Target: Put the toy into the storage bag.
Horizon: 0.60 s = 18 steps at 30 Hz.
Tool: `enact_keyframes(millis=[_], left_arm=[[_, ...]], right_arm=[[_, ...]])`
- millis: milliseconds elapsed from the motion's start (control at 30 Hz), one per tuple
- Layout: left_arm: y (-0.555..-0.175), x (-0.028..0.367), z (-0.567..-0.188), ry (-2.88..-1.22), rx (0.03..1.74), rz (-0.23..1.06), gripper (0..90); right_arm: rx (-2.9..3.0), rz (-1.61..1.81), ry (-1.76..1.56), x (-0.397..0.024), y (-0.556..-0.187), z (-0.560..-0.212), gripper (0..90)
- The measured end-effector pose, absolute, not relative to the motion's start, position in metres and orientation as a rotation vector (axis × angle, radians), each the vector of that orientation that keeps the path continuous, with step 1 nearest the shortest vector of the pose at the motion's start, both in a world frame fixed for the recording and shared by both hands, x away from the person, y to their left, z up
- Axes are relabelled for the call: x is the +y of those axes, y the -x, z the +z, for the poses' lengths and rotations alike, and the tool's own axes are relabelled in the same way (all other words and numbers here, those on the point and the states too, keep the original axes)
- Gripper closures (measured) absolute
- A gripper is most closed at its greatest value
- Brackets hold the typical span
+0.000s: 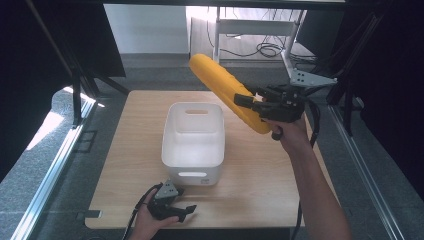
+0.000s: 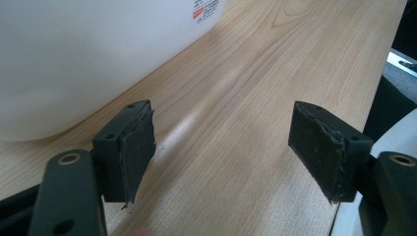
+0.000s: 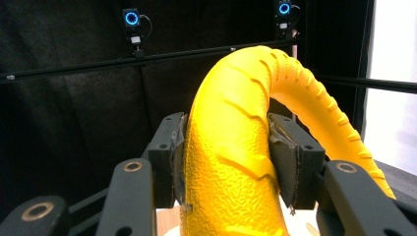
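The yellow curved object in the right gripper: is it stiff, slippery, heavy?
The yellow object probably grips well: its surface is pebbled and ribbed. It looks fairly stiff, holding its curve while clamped mid-length by the right gripper. Likely light.

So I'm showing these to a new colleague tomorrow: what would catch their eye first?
Most striking is the long yellow textured object, shaped like a banana, held up in the air by the right gripper beyond the right side of the white bin. The bin sits mid-table, seemingly empty. The left gripper rests open on the wooden table near its front edge.
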<state>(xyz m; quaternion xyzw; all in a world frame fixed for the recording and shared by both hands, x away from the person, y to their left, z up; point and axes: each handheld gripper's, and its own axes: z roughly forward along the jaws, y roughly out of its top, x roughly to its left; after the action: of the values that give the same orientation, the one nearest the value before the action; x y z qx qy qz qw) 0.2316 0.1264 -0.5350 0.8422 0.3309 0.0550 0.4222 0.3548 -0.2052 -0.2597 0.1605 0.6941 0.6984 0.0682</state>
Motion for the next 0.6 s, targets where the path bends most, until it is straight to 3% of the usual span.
enact_keyframes(millis=[600], left_arm=[[-0.232,0.128,-0.535,-2.112,0.827,0.138,25.7]], right_arm=[[2.121,2.141,-0.437,-0.178,-0.354,-0.255,51.2]])
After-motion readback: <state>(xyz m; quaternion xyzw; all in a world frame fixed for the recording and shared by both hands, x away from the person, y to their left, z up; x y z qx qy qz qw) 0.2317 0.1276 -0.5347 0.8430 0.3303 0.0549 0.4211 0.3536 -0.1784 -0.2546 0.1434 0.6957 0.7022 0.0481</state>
